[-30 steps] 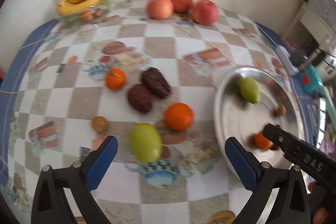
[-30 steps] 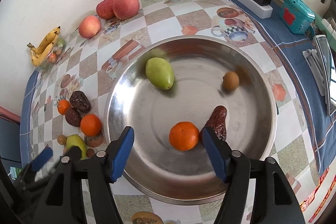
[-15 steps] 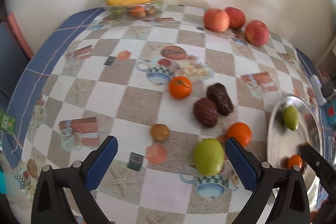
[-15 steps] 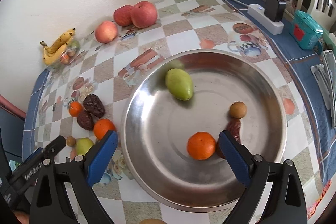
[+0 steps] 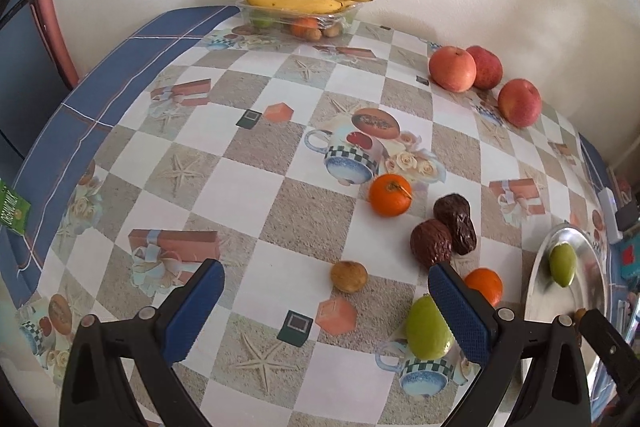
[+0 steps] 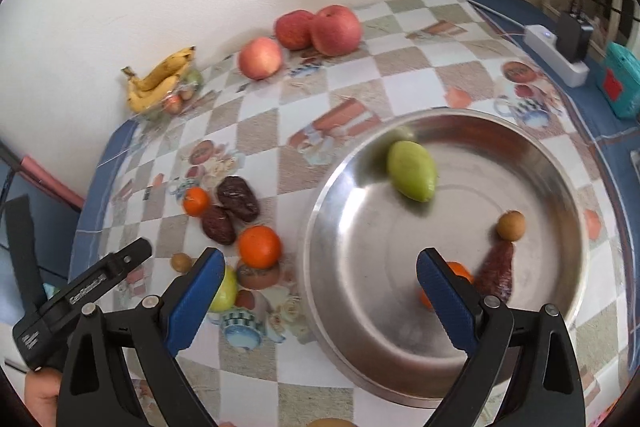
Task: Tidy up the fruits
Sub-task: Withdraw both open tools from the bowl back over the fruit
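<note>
Both the left gripper point(image 5: 324, 311) and the right gripper point(image 6: 318, 297) are held spread wide, nothing between their pads. A green fruit point(image 6: 411, 176), a small brown fruit point(image 6: 511, 225), an orange point(image 6: 456, 277) and a date point(image 6: 496, 273) are seen inside the steel bowl point(image 6: 400, 367); two oranges point(image 5: 390, 195), two dates point(image 5: 431, 243), another green fruit point(image 5: 426, 329) and a brown fruit point(image 5: 349, 276) are left on the checked tablecloth point(image 5: 248, 195).

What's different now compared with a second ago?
The right hand-held gripper opened wider and backed off the orange in the metal bowl. The left hand-held gripper swung left, away from the green fruit. No fruit moved; both are empty.
</note>
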`<state>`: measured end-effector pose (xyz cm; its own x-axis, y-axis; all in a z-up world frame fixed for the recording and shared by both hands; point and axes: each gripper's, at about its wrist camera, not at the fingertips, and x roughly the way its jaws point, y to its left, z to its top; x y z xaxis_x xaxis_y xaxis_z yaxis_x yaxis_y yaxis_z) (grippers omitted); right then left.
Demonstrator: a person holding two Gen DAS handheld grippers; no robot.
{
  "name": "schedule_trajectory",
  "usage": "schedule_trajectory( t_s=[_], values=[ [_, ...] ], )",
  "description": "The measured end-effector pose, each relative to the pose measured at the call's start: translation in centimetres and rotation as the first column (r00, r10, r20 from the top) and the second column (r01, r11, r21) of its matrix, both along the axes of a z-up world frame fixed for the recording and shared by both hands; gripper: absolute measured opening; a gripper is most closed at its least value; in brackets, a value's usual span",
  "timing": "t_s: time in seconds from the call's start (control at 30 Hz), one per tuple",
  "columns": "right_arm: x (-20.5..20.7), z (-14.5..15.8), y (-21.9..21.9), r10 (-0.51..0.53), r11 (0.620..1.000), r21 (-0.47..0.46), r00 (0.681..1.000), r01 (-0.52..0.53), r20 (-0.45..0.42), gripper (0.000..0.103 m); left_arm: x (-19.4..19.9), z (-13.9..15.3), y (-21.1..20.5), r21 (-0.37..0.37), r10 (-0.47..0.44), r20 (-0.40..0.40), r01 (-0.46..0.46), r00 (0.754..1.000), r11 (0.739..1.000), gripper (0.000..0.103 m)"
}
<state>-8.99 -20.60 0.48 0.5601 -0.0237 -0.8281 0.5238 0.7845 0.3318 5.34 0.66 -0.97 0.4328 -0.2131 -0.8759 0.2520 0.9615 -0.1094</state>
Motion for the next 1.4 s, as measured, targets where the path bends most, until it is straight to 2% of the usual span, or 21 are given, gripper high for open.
schedule_trajectory(
  t_s=[0.23,0.43,0.57,0.7,0.77,0.83,0.93,1.23,1.3,1.4],
  values=[
    [1.7,0.7,1.6,0.056,0.998,-0.033,0.998,-0.056,-0.015,0.097,0.7,0.3,0.5,-0.009,0.018,0.017,-0.018,1.0,1.0,0.103],
    [3.5,1.9,2.5,0.087,0.995,-0.046,0.996,-0.086,0.006,0.097,1.5,0.6,1.1,-0.081,0.022,-0.015,-0.023,1.0,0.996,0.103],
    [4.9,2.3,2.7,0.073,0.997,-0.034,0.997,-0.073,-0.002,0.097,1.8,1.0,1.3,-0.103,0.023,-0.011,-0.024,1.0,0.994,0.103],
    [6.2,2.5,3.3,0.1,0.995,-0.027,0.995,-0.1,0.016,0.097,2.0,0.6,1.4,-0.14,0.015,-0.048,-0.022,0.999,0.99,0.1],
    [6.7,2.4,3.5,0.117,0.993,-0.036,0.993,-0.116,0.01,0.096,2.1,0.3,1.2,-0.147,0.003,-0.065,-0.013,0.998,0.989,0.092],
    [7.2,2.2,3.7,0.131,0.99,-0.048,0.991,-0.131,0.005,0.095,2.3,0.1,0.9,-0.137,0.002,-0.074,-0.012,0.997,0.99,0.091],
    [7.7,1.9,3.8,0.147,0.988,-0.048,0.989,-0.147,-0.005,0.084,2.6,-0.4,0.9,-0.131,0.01,-0.095,-0.022,0.995,0.991,0.091],
    [9.1,0.4,4.1,0.193,0.977,-0.071,0.978,-0.199,-0.082,0.073,3.5,-2.2,0.7,-0.12,0.034,-0.169,-0.055,0.985,0.991,0.088],
    [9.3,-0.2,4.1,0.2,0.975,-0.071,0.974,-0.208,-0.107,0.058,3.5,-2.6,0.6,-0.121,0.029,-0.184,-0.052,0.983,0.991,0.084],
    [9.5,-1.5,4.4,0.213,0.972,-0.069,0.965,-0.225,-0.154,0.055,3.4,-3.2,0.4,-0.115,0.027,-0.207,-0.052,0.978,0.992,0.082]
  ],
)
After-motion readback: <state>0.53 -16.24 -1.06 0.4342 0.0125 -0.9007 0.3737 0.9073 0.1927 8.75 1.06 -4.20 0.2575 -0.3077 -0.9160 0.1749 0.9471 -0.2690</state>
